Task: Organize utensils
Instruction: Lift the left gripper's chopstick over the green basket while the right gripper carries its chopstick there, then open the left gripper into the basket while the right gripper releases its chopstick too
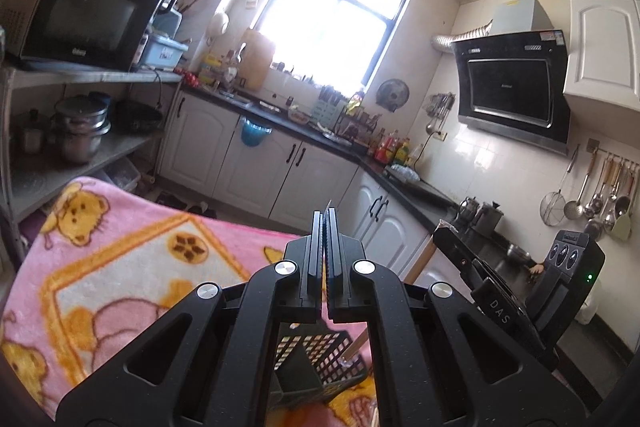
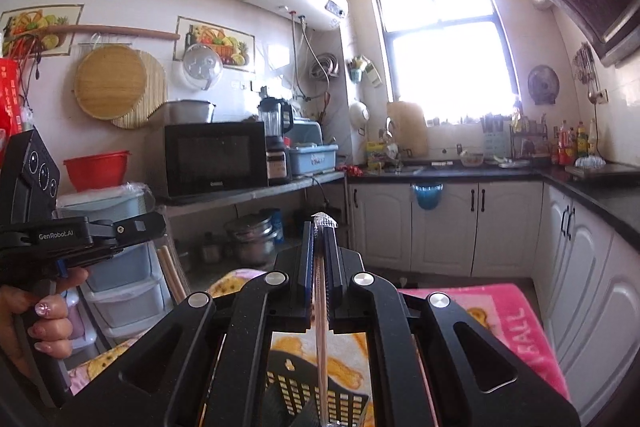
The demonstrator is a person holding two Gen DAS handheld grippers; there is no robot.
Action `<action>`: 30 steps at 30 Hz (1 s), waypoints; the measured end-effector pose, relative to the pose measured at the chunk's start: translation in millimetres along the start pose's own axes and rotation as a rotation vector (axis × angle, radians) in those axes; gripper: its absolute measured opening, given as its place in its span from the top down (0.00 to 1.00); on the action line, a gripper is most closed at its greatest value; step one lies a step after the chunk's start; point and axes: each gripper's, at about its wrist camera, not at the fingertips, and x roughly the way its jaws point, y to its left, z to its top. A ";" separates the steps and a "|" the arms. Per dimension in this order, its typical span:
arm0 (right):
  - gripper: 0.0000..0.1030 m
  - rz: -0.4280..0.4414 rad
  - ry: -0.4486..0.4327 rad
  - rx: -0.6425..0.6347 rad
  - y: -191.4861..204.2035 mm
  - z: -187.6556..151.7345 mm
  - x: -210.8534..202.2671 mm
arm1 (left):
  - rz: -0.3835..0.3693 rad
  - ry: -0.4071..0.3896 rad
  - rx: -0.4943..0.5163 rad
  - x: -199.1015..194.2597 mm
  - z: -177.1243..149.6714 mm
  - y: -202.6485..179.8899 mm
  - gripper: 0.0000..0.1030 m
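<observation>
My right tongs (image 2: 320, 227) grip a clear-handled utensil (image 2: 321, 327) lengthwise, its long axis running along the fingers, tip poking past them. Its lower end blurs above the black basket (image 2: 304, 387). My left tongs (image 1: 327, 217) are closed; something thin at their tip is unclear.

Left gripper (image 1: 325, 223) fingers pressed fully together, nothing between them, aimed slightly downward. Right gripper (image 2: 320, 233) fingers nearly closed, pinching a thin clear-wrapped stick (image 2: 320, 307) along their length, held about level. Person's left hand (image 2: 48, 323) wraps the left gripper's handle, painted nails showing, at left edge of right wrist view
</observation>
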 end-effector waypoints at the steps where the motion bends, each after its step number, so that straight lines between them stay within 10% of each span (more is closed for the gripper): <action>1: 0.95 -0.002 0.004 0.007 -1.0 -3.7 1.5 | 0.001 0.010 -0.006 3.2 -3.9 2.6 1.00; 14: 0.93 -0.018 0.085 0.107 -13.0 -43.8 15.6 | 0.033 0.105 -0.063 23.9 -40.0 22.6 1.00; 20: 0.71 -0.039 0.113 0.154 -22.3 -56.4 6.7 | 0.058 0.107 -0.069 17.8 -48.4 26.2 1.00; 24: 0.62 -0.056 0.157 0.165 -25.1 -63.9 -0.5 | 0.093 0.110 -0.055 10.8 -54.9 25.9 0.70; 30: 0.52 -0.084 0.223 0.135 -20.5 -78.1 -12.2 | 0.136 0.121 -0.027 0.3 -66.8 23.8 0.52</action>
